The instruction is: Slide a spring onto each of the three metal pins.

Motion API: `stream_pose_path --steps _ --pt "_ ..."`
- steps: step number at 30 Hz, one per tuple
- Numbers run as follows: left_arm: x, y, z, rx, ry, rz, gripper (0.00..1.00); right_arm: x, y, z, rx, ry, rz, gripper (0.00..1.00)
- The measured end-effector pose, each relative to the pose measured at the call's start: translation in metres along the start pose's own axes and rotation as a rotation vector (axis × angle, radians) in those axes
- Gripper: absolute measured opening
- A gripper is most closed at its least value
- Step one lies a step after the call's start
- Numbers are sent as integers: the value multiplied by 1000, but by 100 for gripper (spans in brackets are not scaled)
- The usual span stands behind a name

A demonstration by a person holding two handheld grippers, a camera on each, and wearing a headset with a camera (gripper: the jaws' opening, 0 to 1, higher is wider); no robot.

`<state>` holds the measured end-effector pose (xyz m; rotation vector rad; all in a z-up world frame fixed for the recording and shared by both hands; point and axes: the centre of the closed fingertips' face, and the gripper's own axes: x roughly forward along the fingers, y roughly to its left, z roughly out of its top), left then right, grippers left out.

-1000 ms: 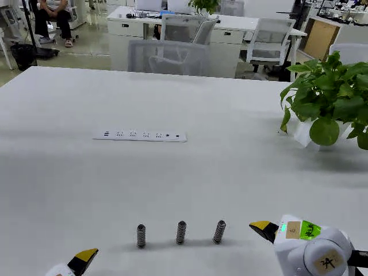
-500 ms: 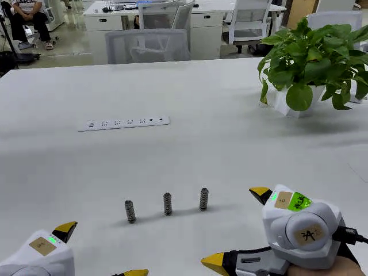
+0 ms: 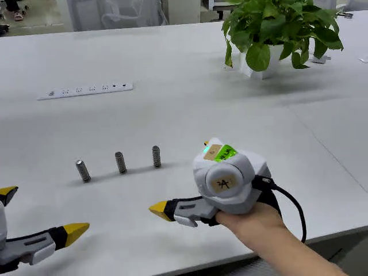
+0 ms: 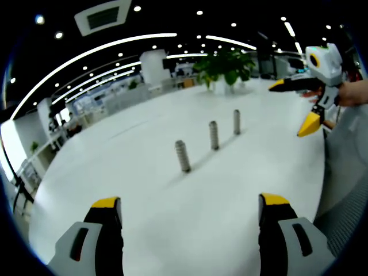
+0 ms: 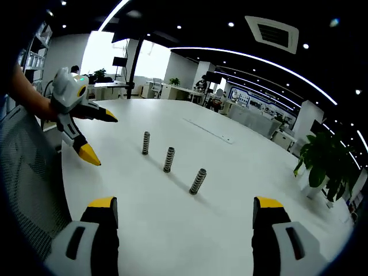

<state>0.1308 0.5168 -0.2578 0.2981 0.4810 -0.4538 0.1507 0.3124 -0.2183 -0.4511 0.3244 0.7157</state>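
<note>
Three short upright metal pins stand in a row on the white table, each with a coil spring around it: left, middle, right. In the left gripper view the same row reads; in the right gripper view it reads. My right gripper is open and holds nothing, just right of the row and a little nearer to me, with its jaws turned left. The left gripper is open too, low at the front left, short of the pins.
A white power strip lies flat behind the pins. A potted green plant stands at the back right. The table's front edge runs close under my right hand, where a black cable trails off the gripper.
The head camera has tipped down, so the whole picture has shifted. My right gripper has risen and come closer to the row of pins. Both grippers stay open; the pins have not moved.
</note>
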Motion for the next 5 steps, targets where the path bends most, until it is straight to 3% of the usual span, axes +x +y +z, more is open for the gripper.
stream_pose_path --steps 2,5 --pt "-2 -2 -1 64 16 -2 100 -2 3 6 -7 -12 -6 99" --pt "-4 -7 5 94 -2 -1 100 -5 6 17 10 -67 4 99"
